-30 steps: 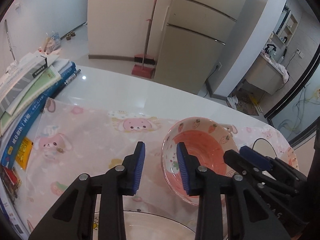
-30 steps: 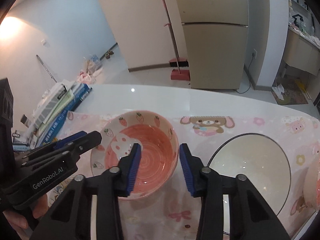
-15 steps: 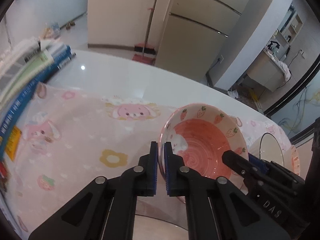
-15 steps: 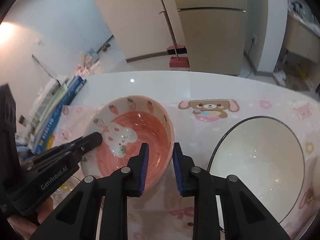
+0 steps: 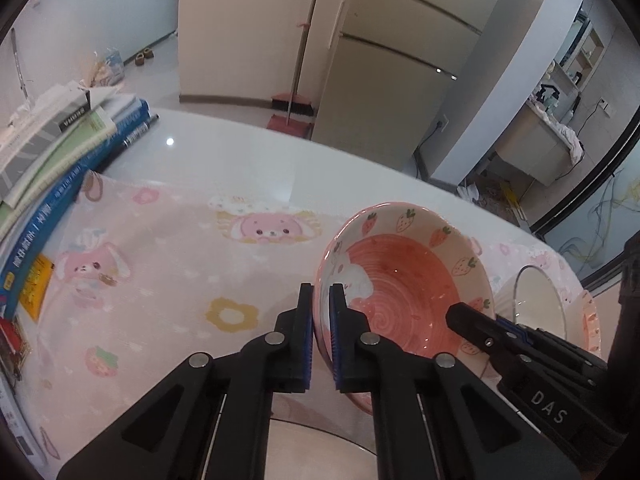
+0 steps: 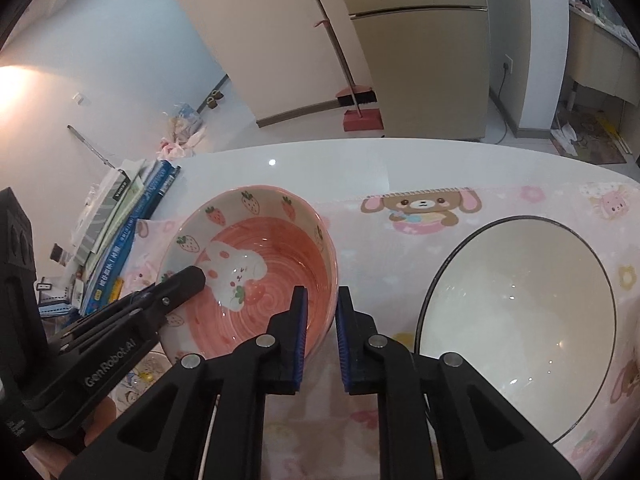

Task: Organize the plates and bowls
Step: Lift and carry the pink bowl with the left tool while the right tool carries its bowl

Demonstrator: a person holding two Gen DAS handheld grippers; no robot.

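Tabletop point(image 6: 320, 160): white, pink cartoon cloth | strawberry bowl point(image 5: 404, 280): tilted above cloth | left tool point(image 5: 320, 336): clamped on bowl's left rim | right tool point(image 6: 321, 334): clamped on bowl's right rim | white bowl point(image 6: 516, 320): just right

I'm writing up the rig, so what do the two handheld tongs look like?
Both tongs are matte black plastic with silver rivets at the pivots and ribbed blue pads. The left body reads "GenRobot.AI" in white, the right "DAS". No cables or sleeves show.
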